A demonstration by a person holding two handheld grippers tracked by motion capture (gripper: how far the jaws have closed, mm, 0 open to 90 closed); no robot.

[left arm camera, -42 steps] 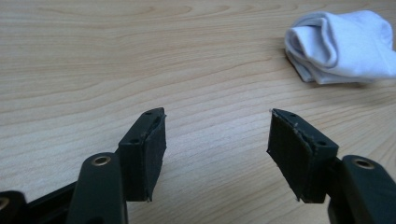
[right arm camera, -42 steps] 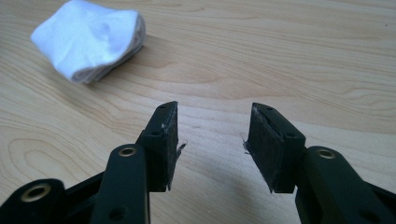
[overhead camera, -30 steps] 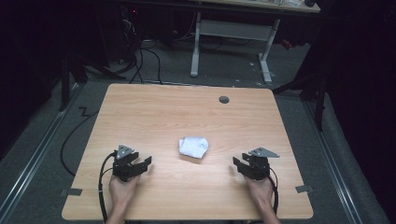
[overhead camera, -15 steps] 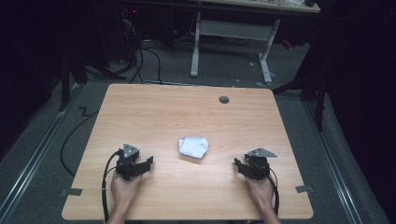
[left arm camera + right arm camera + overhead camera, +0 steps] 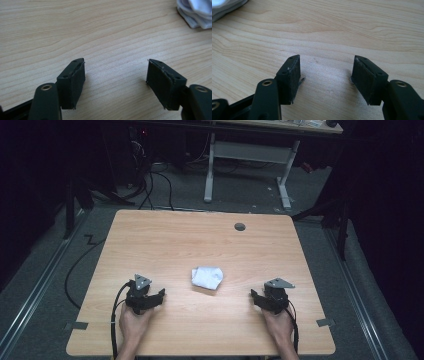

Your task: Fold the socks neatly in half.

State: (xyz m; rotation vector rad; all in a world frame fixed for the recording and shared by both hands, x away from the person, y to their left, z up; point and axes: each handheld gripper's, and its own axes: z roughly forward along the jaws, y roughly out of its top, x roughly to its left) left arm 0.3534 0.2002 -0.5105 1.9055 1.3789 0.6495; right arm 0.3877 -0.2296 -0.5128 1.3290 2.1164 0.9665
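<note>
White crumpled cloth sits mid-desk on the light wooden desk, between both claws. Left claw and right claw rest near the front edge, jaws spread, gripping nothing.

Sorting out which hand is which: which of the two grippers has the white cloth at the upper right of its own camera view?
The left gripper: the crumpled white cloth sits upper right there; the right gripper sees it upper left.
</note>
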